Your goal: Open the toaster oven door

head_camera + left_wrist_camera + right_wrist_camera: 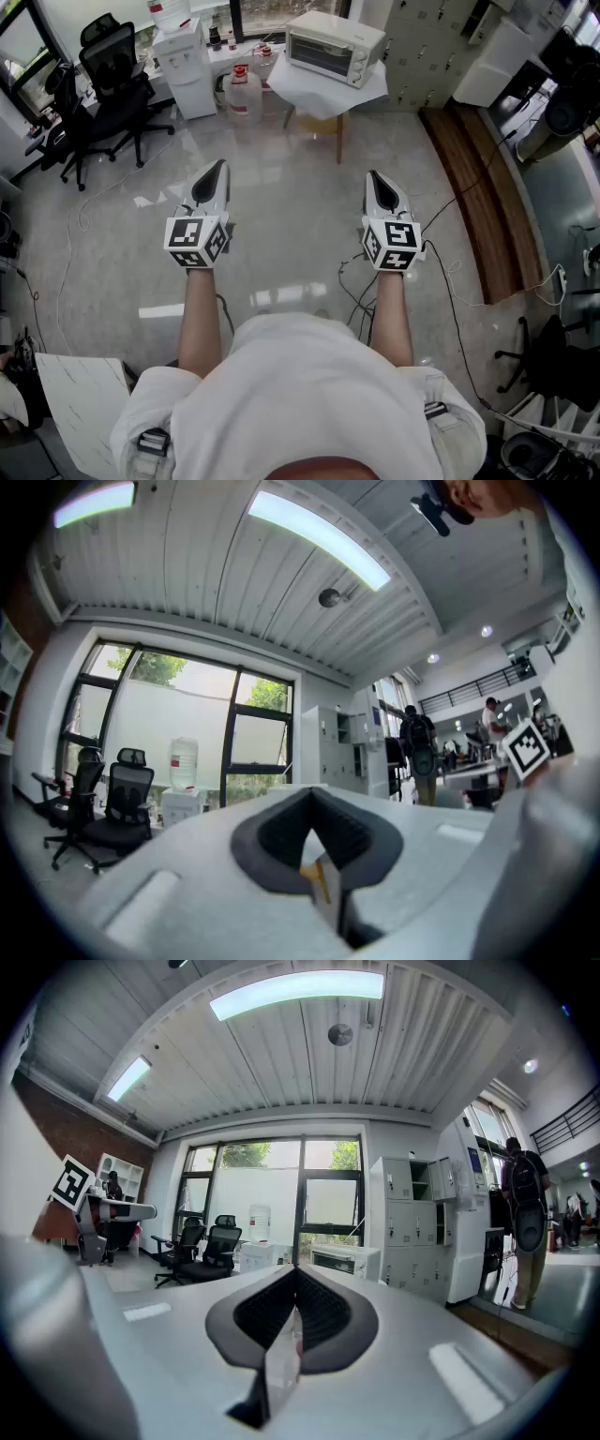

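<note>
Taking the head view first, the toaster oven point(336, 47), door closed, stands near the right edge of a small desk point(314, 96), well apart from the left gripper point(217, 171) and right gripper point(374, 178), both pinched together on nothing. Floor cables point(354, 286) could be tripped over. In the left gripper view the oven is hidden behind the jaws. In the right gripper view its handle cannot be made out (too small); the oven might be dragged over the desk edge by a hard pull.

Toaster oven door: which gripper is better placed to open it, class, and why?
Probably the right gripper: the toaster oven stands ahead, nearer it than the left gripper. Both are shut and far off.
</note>
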### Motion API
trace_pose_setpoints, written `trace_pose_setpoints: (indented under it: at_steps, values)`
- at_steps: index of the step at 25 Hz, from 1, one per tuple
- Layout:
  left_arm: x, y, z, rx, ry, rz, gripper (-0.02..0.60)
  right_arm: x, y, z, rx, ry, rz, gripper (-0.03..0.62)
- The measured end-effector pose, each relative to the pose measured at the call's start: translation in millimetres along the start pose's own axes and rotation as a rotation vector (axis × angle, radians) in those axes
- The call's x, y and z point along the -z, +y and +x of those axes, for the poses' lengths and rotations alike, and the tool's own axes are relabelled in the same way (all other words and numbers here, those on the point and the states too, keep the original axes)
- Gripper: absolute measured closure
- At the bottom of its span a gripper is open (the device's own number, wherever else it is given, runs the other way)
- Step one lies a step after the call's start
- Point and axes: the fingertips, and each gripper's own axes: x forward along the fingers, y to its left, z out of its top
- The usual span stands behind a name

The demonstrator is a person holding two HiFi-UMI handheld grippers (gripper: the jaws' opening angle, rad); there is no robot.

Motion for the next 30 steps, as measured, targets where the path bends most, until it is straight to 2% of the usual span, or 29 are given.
trace_pose_setpoints:
  at_steps: [8, 13, 30]
  values:
    - [-0.6, -2.6, -0.8, -0.002, 0.0, 0.005, 0.584, 2.7, 1.2, -2.2, 0.001, 0.0, 0.002, 0.592]
    - [0.6, -6.0, -2.0, -0.003, 0.004, 0.013, 0.584, -4.9, 1.4, -7.9, -0.001, -0.028, 0.043, 0.592]
    - [4.9, -1.6, -5.8, 0.009, 0.031, 0.028, 0.58, -0.6, 19.3, -4.5, -0.009, -0.019, -0.023, 0.591]
